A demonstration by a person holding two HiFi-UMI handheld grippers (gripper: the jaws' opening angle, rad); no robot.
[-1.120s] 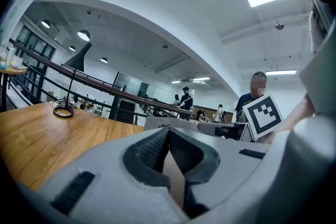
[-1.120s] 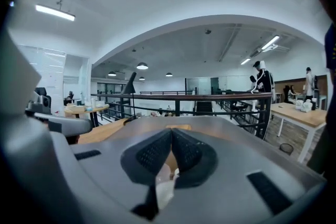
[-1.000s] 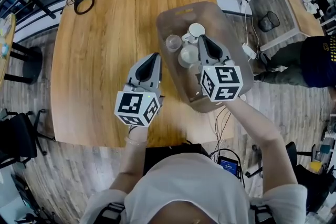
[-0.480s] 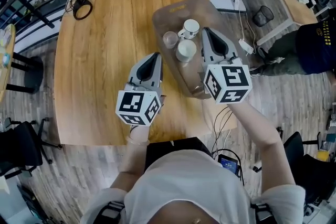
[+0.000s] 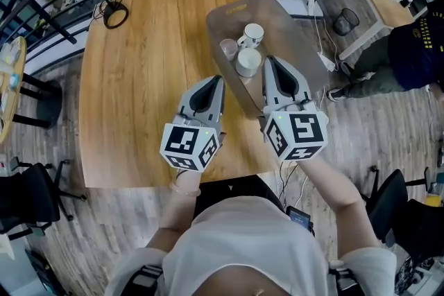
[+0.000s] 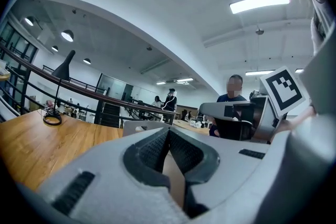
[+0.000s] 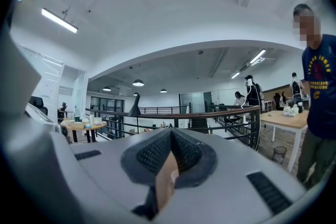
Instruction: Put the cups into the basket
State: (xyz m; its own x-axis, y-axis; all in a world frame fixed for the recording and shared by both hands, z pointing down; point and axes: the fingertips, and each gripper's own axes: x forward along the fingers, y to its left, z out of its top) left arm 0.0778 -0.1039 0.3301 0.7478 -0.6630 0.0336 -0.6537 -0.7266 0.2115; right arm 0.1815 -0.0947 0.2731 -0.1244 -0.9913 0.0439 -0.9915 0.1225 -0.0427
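Wood surface carries a brown basket at its right edge, with three cups clustered inside, so the job looks done. Left tongs and right tongs hang empty by its near end, likely held clear of the load. Only the head view shows the cups. Each gripper view, tilted toward the ceiling, shows its tongs pressed together on nothing.
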